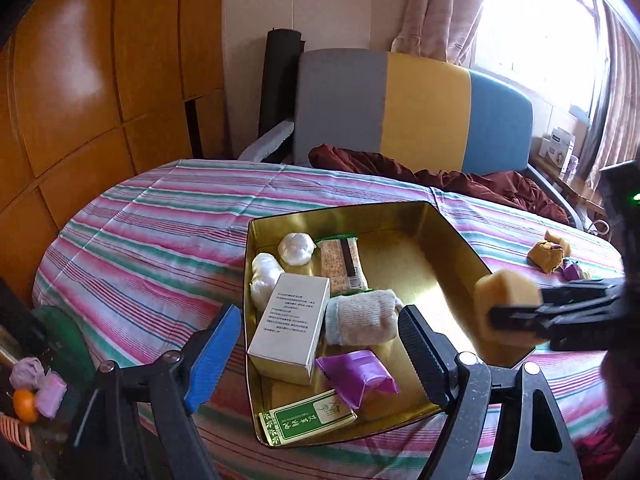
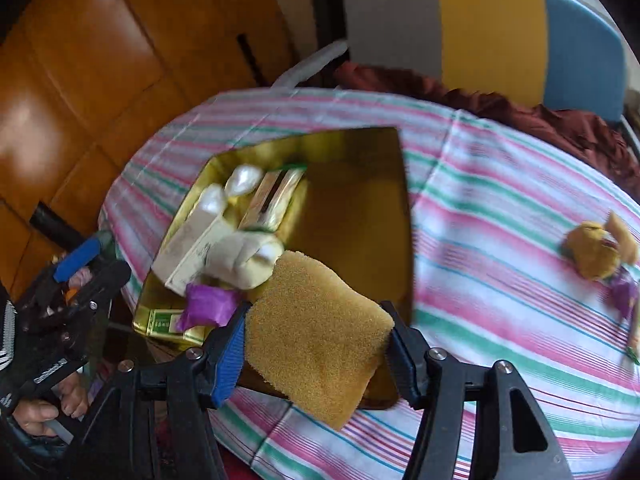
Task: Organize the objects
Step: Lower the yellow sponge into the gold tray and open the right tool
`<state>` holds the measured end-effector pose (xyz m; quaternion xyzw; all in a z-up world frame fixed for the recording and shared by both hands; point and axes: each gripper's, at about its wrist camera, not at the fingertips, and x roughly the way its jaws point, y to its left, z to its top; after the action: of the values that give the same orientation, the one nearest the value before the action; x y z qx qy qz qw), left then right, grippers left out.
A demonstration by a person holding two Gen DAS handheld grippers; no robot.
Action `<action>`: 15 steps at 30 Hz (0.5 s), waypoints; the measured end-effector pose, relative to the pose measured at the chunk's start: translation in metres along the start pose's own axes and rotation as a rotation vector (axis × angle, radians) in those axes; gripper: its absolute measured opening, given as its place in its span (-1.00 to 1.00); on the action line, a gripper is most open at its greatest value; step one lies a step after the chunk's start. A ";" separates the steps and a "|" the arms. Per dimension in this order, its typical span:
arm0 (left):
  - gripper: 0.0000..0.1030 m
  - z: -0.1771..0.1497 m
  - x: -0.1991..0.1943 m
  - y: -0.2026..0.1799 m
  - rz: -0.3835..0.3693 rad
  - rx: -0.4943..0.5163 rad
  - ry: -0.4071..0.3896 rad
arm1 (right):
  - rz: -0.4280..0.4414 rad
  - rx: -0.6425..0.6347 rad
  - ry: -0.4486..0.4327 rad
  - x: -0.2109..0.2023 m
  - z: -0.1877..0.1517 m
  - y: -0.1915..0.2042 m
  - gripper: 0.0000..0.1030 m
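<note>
A gold tin tray (image 1: pixel 416 216) lies on the striped table. It holds a white box (image 1: pixel 290 332), two white balls (image 1: pixel 296 249), a cracker pack (image 1: pixel 344 266), a rolled cloth (image 1: pixel 362 318), a purple packet (image 1: pixel 356 372) and a green packet (image 1: pixel 308 420). My left gripper (image 1: pixel 320 356) is open and empty over the tray's near left end. My right gripper (image 2: pixel 316 334) is shut on a yellow sponge (image 2: pixel 316 332) and holds it above the tray's (image 2: pixel 352 216) near right edge. The sponge also shows in the left wrist view (image 1: pixel 506 304).
A yellow-brown bundle (image 2: pixel 596 248) and a purple packet (image 2: pixel 624 292) lie on the striped cloth (image 2: pixel 500 240) at the right. A tricolour chair (image 1: pixel 420 108) with a dark red cloth (image 1: pixel 460 180) stands behind the table. Wooden panels (image 1: pixel 80 80) are at the left.
</note>
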<state>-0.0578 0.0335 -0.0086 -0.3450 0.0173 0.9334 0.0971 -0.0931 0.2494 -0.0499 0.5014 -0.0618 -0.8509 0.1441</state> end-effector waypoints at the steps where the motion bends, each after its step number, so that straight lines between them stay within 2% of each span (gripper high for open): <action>1: 0.59 -0.001 0.001 0.002 0.001 -0.006 0.004 | 0.000 -0.010 0.020 0.010 0.001 0.005 0.21; 10: 0.59 -0.007 0.009 0.032 0.028 -0.091 0.020 | -0.038 -0.093 0.134 0.060 -0.002 0.037 0.23; 15: 0.60 -0.008 0.012 0.043 0.044 -0.114 0.022 | -0.020 -0.137 0.194 0.076 -0.011 0.050 0.30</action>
<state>-0.0701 -0.0074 -0.0240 -0.3599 -0.0271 0.9309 0.0566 -0.1088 0.1792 -0.1062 0.5709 0.0160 -0.8020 0.1749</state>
